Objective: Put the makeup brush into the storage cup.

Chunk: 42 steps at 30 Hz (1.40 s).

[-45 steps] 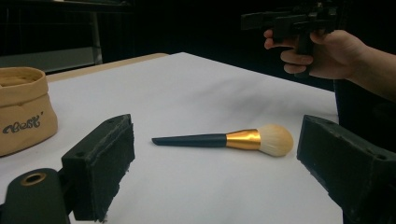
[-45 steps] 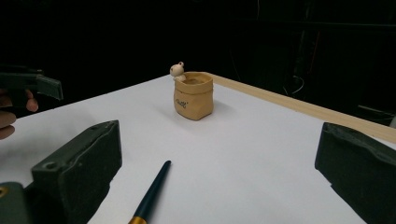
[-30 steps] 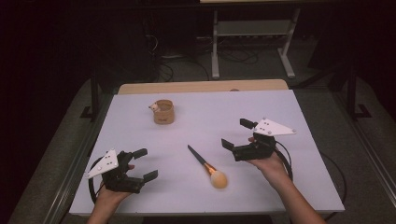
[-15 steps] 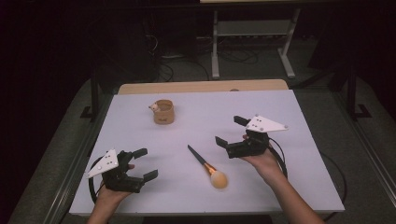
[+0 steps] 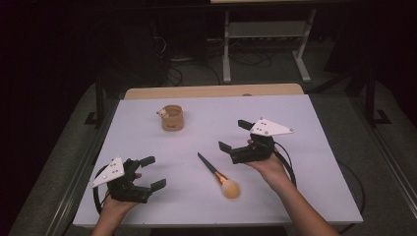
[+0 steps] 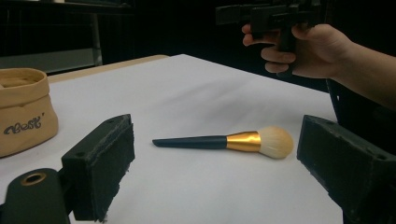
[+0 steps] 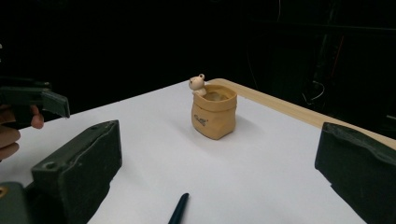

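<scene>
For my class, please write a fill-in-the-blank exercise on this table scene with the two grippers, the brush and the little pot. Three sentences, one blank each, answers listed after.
1. The makeup brush lies flat on the white table, its bristle end pointing toward the ____ edge, where the person sits.
2. Both the left gripper and the right gripper have their jaws ____.
3. The tan pot stands upright with a small ____ figure on its rim.

Missing words: near; open; bear
</scene>
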Motion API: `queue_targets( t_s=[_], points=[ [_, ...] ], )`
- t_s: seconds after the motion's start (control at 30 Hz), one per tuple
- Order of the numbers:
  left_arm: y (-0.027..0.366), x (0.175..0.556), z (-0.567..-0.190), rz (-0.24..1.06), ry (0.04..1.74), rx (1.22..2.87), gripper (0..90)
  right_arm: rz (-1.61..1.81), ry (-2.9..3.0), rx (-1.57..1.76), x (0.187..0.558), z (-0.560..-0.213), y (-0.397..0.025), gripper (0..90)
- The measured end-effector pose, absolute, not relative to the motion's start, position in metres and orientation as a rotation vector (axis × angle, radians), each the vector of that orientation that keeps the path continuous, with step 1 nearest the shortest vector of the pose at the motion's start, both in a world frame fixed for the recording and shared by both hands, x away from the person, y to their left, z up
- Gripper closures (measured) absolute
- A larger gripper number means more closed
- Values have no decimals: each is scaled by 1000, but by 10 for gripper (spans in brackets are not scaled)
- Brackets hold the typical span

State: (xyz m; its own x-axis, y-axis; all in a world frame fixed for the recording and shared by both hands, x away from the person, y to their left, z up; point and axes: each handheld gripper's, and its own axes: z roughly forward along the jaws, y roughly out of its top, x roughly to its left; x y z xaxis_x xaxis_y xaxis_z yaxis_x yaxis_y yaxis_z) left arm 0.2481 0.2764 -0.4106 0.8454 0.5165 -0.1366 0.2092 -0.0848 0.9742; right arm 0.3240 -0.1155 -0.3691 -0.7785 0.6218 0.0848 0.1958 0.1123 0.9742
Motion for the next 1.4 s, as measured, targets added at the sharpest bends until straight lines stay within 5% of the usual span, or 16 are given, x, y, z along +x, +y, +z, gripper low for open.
queue_targets(
  t_s=[1.4],
  points=[
    [274,248,-411,274,550,1673,107,1712,2087,752,337,-356,-76,0]
  ],
)
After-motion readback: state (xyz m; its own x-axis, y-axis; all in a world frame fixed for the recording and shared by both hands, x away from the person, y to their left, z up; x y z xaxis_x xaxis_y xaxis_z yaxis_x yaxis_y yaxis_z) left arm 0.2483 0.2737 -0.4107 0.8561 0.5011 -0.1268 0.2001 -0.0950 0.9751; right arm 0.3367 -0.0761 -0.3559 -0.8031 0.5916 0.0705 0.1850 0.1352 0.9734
